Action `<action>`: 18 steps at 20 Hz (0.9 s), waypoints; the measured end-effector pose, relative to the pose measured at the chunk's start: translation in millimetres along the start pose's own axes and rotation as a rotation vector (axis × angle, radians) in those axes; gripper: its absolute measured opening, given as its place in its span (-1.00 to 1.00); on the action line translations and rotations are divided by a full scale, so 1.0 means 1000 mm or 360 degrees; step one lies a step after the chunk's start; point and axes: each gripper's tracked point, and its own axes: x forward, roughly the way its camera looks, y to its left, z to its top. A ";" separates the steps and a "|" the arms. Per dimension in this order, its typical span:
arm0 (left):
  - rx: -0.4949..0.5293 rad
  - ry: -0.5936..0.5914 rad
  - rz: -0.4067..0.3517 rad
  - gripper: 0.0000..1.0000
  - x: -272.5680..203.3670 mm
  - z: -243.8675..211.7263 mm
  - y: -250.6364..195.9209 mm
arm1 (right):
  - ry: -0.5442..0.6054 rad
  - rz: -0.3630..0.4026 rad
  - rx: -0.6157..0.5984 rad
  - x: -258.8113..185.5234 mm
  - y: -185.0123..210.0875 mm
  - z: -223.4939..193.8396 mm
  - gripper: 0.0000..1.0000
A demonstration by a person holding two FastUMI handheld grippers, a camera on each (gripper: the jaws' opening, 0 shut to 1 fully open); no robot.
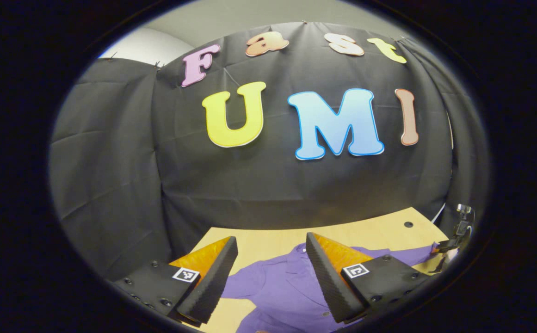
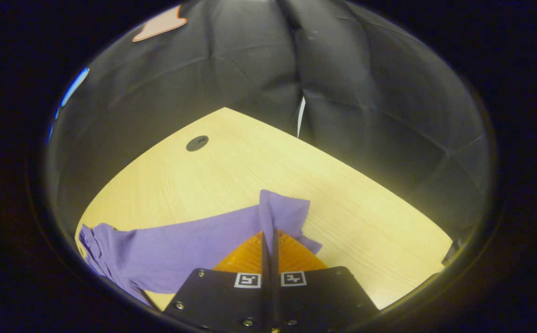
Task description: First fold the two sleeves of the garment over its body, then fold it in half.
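A purple garment [image 1: 277, 291] lies on the light wooden table [image 1: 268, 240], collar toward the far wall. My left gripper [image 1: 272, 259] hovers above its body, open, with nothing between the fingers. In the right gripper view, one purple sleeve [image 2: 189, 247] stretches across the table [image 2: 342, 194] from the left, and my right gripper [image 2: 269, 231] is shut on the sleeve's cuff end, the cloth standing up pinched between the two fingers. In the left gripper view, the right gripper [image 1: 448, 247] shows small at the far right edge, at the tip of that sleeve.
A dark round grommet hole [image 2: 197, 143] sits in the tabletop toward the far corner. Black cloth walls close the booth behind and beside the table. Bare wood lies to the right of the sleeve in the right gripper view.
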 end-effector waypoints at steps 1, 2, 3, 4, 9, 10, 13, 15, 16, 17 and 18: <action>0.0008 -0.0005 -0.0003 0.96 -0.001 0.001 0.002 | 0.0005 0.0004 -0.0003 0.000 0.000 0.000 -0.97; 0.0009 -0.0005 -0.0006 0.98 0.000 0.001 0.004 | -0.0004 0.0009 -0.0001 -0.003 0.001 0.003 -0.97; 0.0009 -0.0007 -0.0014 0.99 0.001 0.001 0.005 | -0.0030 0.0018 0.0000 -0.007 0.004 0.006 -0.97; 0.0009 -0.0005 -0.0021 1.00 0.001 -0.001 0.006 | -0.0056 0.0042 0.0012 -0.014 0.009 0.010 -0.97; -0.0006 -0.0010 -0.0064 1.00 -0.001 -0.003 0.011 | -0.0137 0.0229 0.0006 -0.046 0.065 0.026 -0.97; -0.0008 -0.0015 -0.0068 1.00 -0.001 -0.004 0.014 | -0.0145 0.0268 0.0000 -0.050 0.078 0.027 -0.97; -0.0011 -0.0019 -0.0064 1.00 -0.005 -0.010 0.031 | -0.0171 0.0381 -0.0023 -0.068 0.126 0.029 -0.97; -0.0020 -0.0017 -0.0051 1.00 -0.007 -0.014 0.049 | -0.0178 0.0461 -0.0039 -0.087 0.160 0.025 -0.97; -0.0027 -0.0012 -0.0041 1.00 -0.008 -0.017 0.059 | -0.0178 0.0498 -0.0053 -0.094 0.179 0.020 -0.97; -0.0033 -0.0006 -0.0028 1.00 -0.008 -0.021 0.069 | -0.0177 0.0533 -0.0068 -0.100 0.198 0.015 -0.97; -0.0039 -0.0001 -0.0015 1.00 -0.010 -0.024 0.081 | -0.0171 0.0571 -0.0083 -0.106 0.216 0.011 -1.00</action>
